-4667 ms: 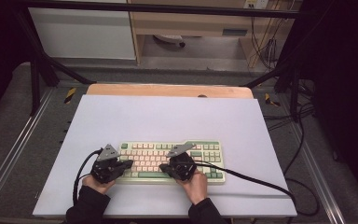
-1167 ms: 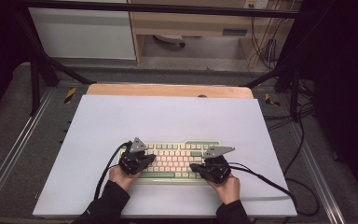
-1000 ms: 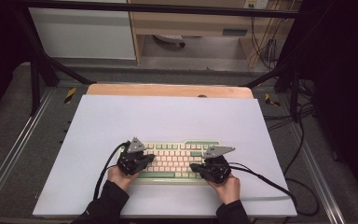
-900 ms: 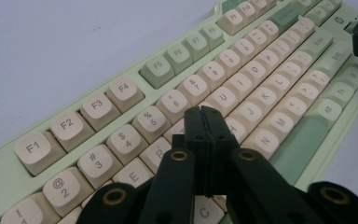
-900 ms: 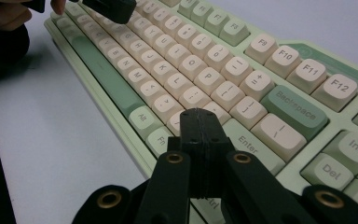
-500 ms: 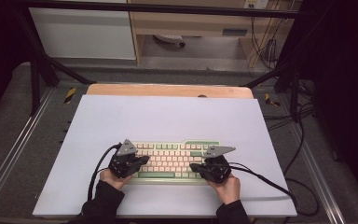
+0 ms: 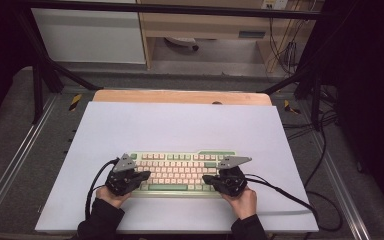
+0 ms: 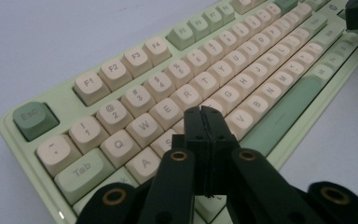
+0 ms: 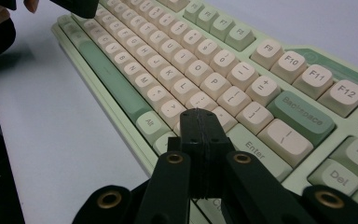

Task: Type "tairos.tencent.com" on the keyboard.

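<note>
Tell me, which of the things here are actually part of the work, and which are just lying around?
Part of the work:
- the green keyboard
- the left gripper, jaws shut, over the keys at its left end
- the right gripper, jaws shut, near the Enter key

Just lying about:
- the white mat under the keyboard
- the wooden board behind it
- loose cables on the grey table at right
</note>
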Demonstrator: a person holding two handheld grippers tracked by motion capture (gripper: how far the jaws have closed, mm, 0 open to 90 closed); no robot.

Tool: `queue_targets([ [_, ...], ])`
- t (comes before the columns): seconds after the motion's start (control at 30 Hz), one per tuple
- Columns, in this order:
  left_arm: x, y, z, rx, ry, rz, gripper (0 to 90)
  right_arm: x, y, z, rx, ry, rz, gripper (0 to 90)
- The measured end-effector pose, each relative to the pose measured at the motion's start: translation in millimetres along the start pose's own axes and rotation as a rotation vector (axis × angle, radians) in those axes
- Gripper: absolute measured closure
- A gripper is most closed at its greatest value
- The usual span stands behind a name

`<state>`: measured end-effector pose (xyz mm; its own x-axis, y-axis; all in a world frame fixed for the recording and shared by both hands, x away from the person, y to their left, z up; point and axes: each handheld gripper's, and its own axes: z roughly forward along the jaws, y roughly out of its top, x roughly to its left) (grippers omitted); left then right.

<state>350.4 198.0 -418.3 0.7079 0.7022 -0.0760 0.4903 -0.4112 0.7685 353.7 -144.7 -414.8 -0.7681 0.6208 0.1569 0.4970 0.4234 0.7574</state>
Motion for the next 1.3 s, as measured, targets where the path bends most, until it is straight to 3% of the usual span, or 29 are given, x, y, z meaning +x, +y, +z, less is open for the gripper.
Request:
queue_targets([
  [0.3, 6.9, -10.1, -6.0, 0.009, 0.012, -0.018, 89.0, 5.6, 6.2, 9.1, 0.010, 0.013, -0.017, 90.0],
  [0.7, 10.1, -11.9, -8.1, 0.003, 0.013, -0.023, 89.5, 11.9, 16.2, 24.7, 0.023, 0.029, -0.030, 90.0],
  [1.3, 11.2, -13.2, -7.5, 0.002, 0.008, -0.026, 89.4, 11.9, 12.5, 38.7, 0.045, 0.034, -0.024, 90.0],
])
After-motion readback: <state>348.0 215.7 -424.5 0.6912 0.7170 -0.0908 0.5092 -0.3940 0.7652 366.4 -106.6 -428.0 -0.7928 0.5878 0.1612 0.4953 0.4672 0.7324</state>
